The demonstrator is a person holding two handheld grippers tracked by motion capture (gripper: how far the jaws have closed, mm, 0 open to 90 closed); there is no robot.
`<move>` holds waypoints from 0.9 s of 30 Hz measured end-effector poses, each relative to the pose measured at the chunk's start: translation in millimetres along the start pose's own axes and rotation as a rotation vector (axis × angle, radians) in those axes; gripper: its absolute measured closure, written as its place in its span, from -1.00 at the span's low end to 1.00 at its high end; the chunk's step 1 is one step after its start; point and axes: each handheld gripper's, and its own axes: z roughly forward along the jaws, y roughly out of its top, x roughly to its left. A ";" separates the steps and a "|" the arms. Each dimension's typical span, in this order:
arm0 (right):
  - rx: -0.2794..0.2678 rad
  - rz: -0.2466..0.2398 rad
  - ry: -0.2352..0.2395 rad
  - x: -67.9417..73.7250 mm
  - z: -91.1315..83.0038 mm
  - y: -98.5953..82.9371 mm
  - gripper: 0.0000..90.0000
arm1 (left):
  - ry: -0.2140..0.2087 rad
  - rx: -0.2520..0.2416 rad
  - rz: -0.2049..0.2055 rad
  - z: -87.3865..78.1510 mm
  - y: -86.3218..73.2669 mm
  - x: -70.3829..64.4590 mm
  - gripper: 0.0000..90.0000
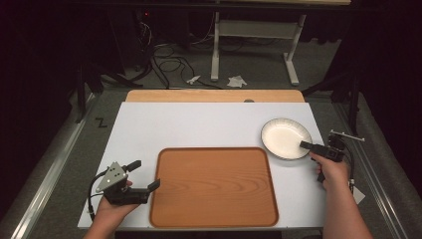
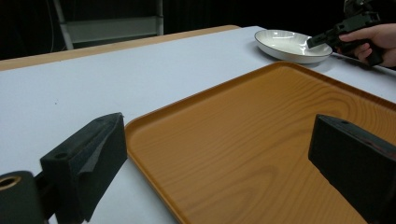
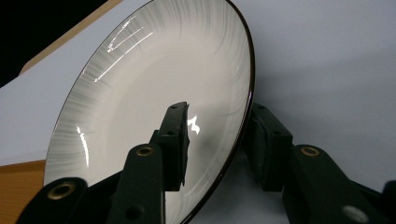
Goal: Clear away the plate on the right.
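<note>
Looking at the high view, I see the white table (image 1: 199,124) centre frame, wooden tray (image 1: 214,186) lower centre, white plate (image 1: 284,137) at right, just beside the tray's upper right corner. My left gripper (image 1: 142,177) sits lower left at the tray's edge, jaws wide apart, gripping nothing. My right gripper (image 3: 215,144) straddles the plate rim, one jaw inside, one outside; whether they pinch it I cannot tell. Left gripper view adds the far right hand (image 2: 373,39).

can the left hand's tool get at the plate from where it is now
Probably not without a long move. The left tool sits open at the tray's near left corner, while the plate lies beyond the far right corner, and the right tool already straddles its rim.
</note>
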 end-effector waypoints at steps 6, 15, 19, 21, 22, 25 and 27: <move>0.004 0.002 -0.020 3.3 -2.1 -1.6 0.39 | 0.007 -0.002 0.002 -0.7 0.0 -1.0 -0.88; 0.031 0.013 -0.004 4.1 -7.5 -5.4 0.37 | -0.004 0.001 0.017 -0.4 0.1 -2.1 -0.87; 0.028 0.019 0.005 3.3 -7.5 -5.6 0.37 | -0.006 0.003 0.020 0.2 0.1 -2.5 -0.87; 0.031 0.026 0.009 2.8 -7.3 -5.3 0.34 | -0.005 0.003 0.021 0.0 0.0 -3.0 -0.87; 0.032 0.027 0.008 2.9 -7.1 -5.0 0.34 | -0.004 0.003 0.023 -0.3 0.1 -3.2 -0.87; 0.035 0.027 0.005 3.1 -6.9 -4.5 0.34 | -0.003 -0.001 0.030 -1.0 0.3 -3.9 -0.87; 0.037 0.030 0.017 1.7 -6.2 -3.4 0.32 | -0.003 -0.004 0.032 -1.5 0.5 -4.1 -0.87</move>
